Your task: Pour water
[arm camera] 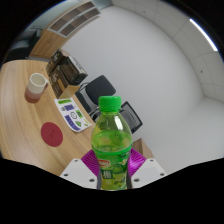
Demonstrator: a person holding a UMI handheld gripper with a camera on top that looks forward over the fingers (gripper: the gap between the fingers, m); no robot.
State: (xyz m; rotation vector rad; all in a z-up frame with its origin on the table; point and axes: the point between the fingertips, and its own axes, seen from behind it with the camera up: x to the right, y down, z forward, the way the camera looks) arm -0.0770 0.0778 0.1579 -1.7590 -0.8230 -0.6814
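A green plastic bottle (112, 140) with a green cap and a green printed label stands upright between my fingers, lifted well above the wooden table (20, 110). Both purple pads (131, 157) press against its lower body, so my gripper (112, 165) is shut on it. A pale cup (36, 83) rests on a round coaster on the table, far off to the left of the bottle. The bottle's base is hidden behind the fingers.
A dark red round coaster (50, 131) lies on the table near me. A white and green box (72, 113) sits at the table's edge. Black office chairs (108, 92) and a wire basket (68, 68) stand beyond, before a light grey floor.
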